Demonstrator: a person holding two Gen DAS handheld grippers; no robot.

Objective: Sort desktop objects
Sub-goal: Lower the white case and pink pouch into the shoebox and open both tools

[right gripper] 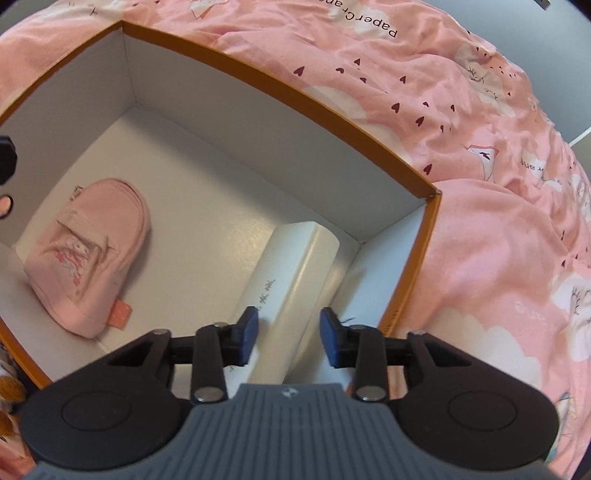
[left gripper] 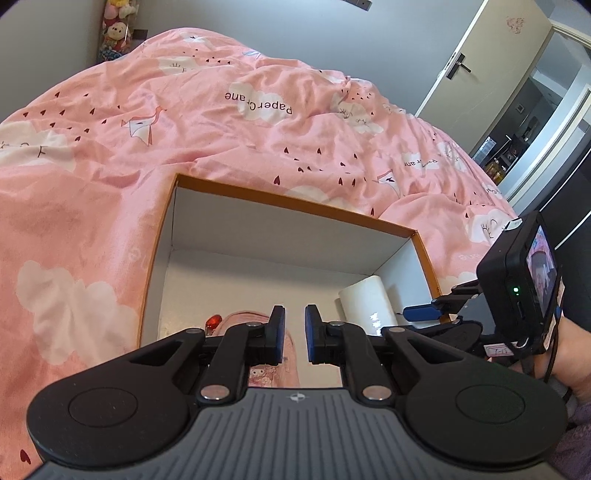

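Observation:
An orange-rimmed cardboard box with white inner walls sits on the bed. A pink fabric pouch lies on its floor at the left. A white roll lies in the right corner. My left gripper hovers above the pouch, its jaws nearly together with a narrow empty gap. My right gripper points steeply down over the near end of the roll. It is open: the pads flank the roll, and a gap shows at the right pad.
A small glossy red thing lies in the box beside the pouch. A rumpled pink duvet surrounds the box. Plush toys stand far left, a door far right. A person's hand holds the right gripper.

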